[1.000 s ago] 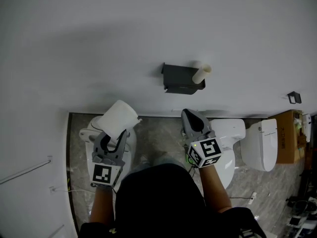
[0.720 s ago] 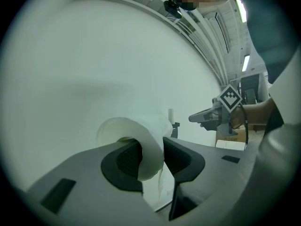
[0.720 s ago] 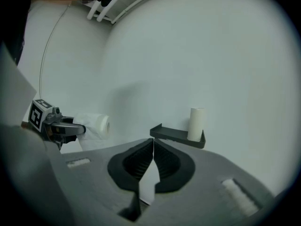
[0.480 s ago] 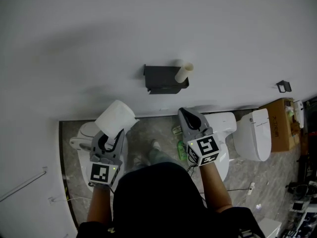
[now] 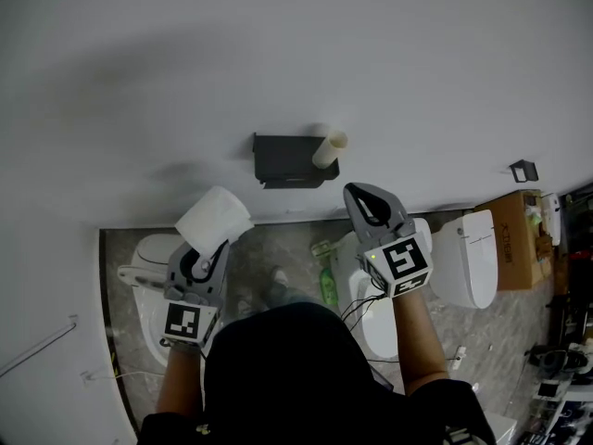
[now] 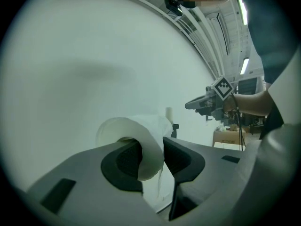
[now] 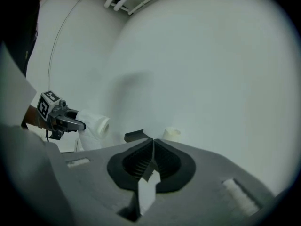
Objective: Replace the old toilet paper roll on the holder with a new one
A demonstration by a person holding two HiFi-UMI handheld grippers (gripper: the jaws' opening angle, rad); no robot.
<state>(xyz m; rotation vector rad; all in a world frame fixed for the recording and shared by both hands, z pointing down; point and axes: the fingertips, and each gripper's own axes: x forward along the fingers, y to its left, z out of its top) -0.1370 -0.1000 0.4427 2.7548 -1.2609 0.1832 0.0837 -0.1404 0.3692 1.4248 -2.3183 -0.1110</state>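
Head view: the left gripper pinches the new roll, near-left of the holder where the old tube sits. Left gripper view: jaws dent soft, light paper. Right gripper view: right gripper closed, empty — I'd pinch that flimsy tube's free end gently.

The new roll is full, white and plump, clamped between the left gripper's jaws with a loose sheet hanging below it, well left of the dark grey wall holder. The old roll, a bare pale cardboard tube, juts tilted from the holder's right end.
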